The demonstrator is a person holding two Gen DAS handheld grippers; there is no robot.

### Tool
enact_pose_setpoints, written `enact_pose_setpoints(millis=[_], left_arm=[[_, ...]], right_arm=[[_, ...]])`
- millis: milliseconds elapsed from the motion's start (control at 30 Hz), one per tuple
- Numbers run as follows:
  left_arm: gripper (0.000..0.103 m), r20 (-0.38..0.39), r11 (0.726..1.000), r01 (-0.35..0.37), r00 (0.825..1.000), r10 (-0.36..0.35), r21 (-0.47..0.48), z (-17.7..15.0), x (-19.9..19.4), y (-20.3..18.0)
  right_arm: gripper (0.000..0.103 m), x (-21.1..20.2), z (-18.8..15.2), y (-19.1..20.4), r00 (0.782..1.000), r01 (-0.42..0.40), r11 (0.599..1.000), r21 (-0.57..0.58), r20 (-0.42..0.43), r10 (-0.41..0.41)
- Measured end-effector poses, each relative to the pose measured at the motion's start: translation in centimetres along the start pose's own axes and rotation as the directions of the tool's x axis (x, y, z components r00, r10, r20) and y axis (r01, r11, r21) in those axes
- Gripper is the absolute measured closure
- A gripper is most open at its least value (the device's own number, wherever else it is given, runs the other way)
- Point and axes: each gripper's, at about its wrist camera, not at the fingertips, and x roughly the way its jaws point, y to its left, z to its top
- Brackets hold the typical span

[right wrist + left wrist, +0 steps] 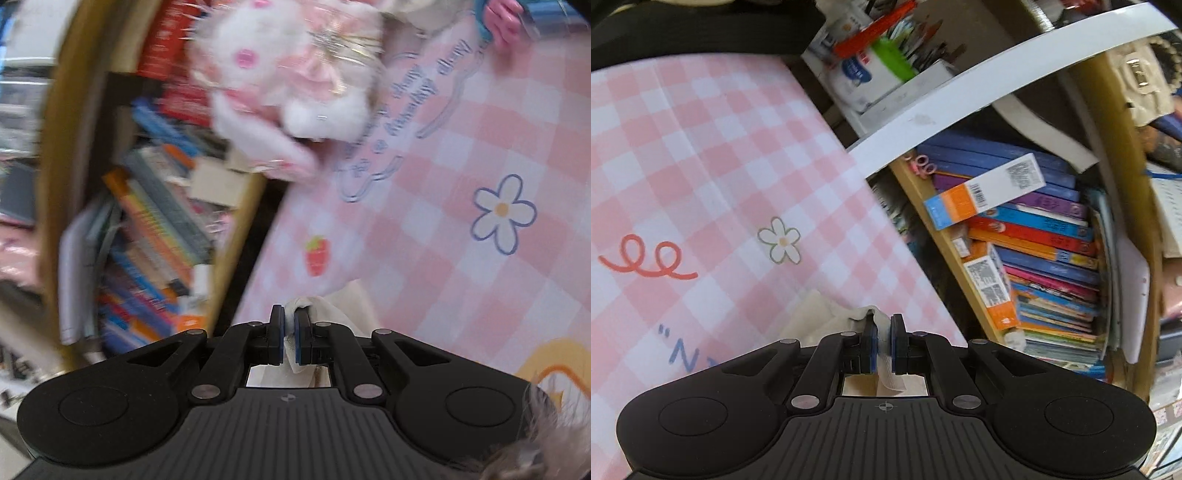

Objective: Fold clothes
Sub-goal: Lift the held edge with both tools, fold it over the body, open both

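Pink checked tablecloth (713,155); cream garment (351,299), plush toy (288,81) on it.

Cream garment pinched at two points above a pink checked table

The pale cream garment (827,314) is a soft, rumpled cloth, largely hidden in both wrist views. One bunched edge is clamped between the blue pads of the left gripper (882,345), a ribbed strip trailing below them. Another fold of the garment (332,306) is clamped in the right gripper (290,339), the cloth spilling toward the table (443,166) just beyond.
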Motion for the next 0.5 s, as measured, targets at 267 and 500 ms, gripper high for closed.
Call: enact_pose_setpoints(millis=[267,500], left_arm=[[0.093,-0.082,0.992,-0.099,0.991,0.105,0.076,0.4,2.5,0.3],[0.066,0.032,0.927,-0.171,0.985,0.17,0.333,0.1,-1.5,-3.2]], right_arm=[[0.097,3.9,0.0,-1.3,0.988,0.147,0.989,0.015,0.039,-0.148],[0.061,1.5,1.3,0.1,0.974,0.187,0.98,-0.068,0.145,-0.176]])
